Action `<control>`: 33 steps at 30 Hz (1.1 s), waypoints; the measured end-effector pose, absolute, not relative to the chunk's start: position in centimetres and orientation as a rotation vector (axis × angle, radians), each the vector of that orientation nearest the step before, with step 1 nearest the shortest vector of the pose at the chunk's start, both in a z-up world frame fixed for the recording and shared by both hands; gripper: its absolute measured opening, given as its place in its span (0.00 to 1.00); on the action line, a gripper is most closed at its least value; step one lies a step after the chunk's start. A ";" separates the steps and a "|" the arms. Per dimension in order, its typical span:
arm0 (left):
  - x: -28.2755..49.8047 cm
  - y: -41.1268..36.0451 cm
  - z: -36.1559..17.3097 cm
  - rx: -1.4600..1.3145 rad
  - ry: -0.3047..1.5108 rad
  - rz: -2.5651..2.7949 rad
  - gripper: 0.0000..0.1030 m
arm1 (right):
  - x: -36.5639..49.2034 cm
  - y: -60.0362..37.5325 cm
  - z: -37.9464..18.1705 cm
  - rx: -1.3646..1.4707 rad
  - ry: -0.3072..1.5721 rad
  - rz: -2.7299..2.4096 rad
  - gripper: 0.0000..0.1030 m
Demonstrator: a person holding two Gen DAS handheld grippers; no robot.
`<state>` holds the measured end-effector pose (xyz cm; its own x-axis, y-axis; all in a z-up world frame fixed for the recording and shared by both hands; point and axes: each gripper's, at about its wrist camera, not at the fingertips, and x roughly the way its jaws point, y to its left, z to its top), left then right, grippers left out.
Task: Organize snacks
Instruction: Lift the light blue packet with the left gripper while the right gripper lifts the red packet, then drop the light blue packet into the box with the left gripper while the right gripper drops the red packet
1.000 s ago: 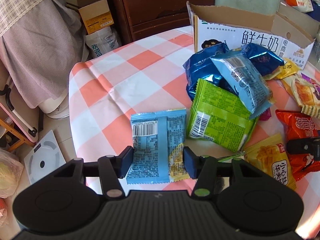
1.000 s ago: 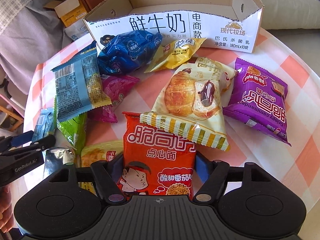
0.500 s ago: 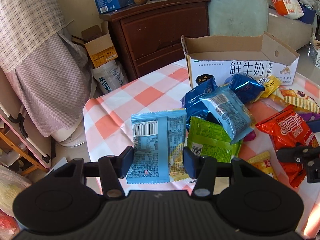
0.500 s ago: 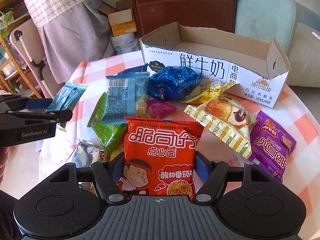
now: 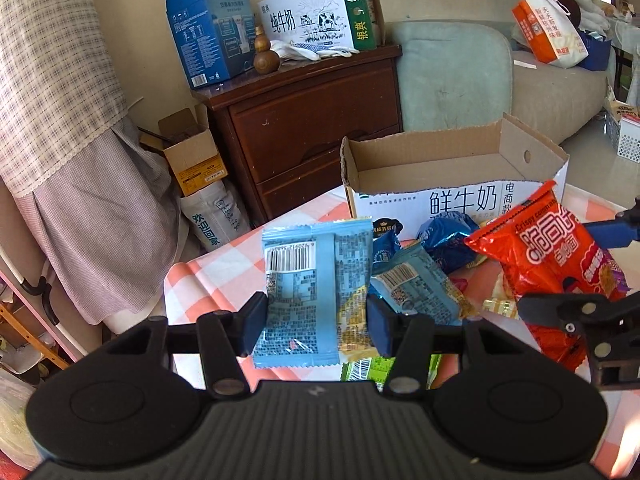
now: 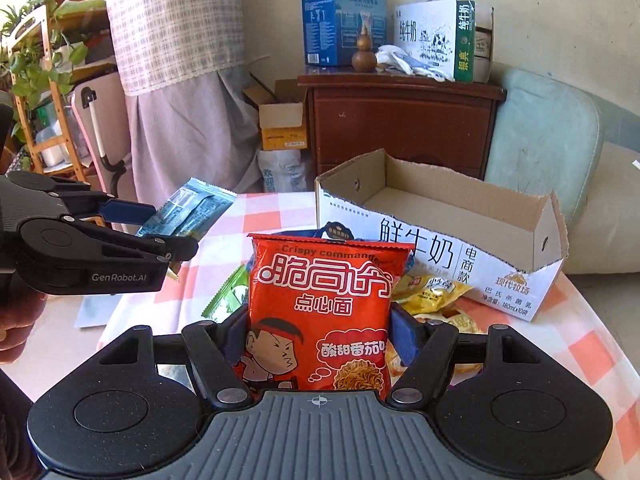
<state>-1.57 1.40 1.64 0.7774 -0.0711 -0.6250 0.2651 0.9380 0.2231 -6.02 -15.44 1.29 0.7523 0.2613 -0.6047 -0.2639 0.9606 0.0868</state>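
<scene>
My left gripper is shut on a light blue snack packet and holds it up above the checked table. From the right wrist view this gripper and its packet are at the left. My right gripper is shut on a red noodle snack bag and holds it upright in the air; the bag also shows in the left wrist view. The open cardboard milk box stands behind, on the table, and looks empty.
Several snack packets lie in a pile on the table in front of the box: blue ones, a green one, a yellow one. A dark wooden cabinet and a sofa stand beyond the table.
Both grippers have risen from the table with their packets, the blue packet and the red bag now in the air. The views have tilted up toward the box and the room.
</scene>
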 end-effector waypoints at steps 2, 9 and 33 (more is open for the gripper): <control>-1.5 1.0 2.0 0.305 0.638 -0.188 0.50 | -5.9 -15.8 1.6 -0.015 0.634 0.275 0.69; 0.2 -0.7 3.2 0.296 0.588 -0.208 0.50 | -4.8 -17.3 2.7 -0.011 0.572 0.229 0.69; 11.6 -7.2 2.6 0.231 0.566 -0.300 0.50 | 4.1 -23.2 3.5 0.025 0.501 0.061 0.69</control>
<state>11.61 -7.17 2.60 0.8025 -0.2145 -0.5567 0.3405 0.9309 0.1320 4.09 -23.18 3.53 0.8754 0.0644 -0.4792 -0.0521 0.9979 0.0389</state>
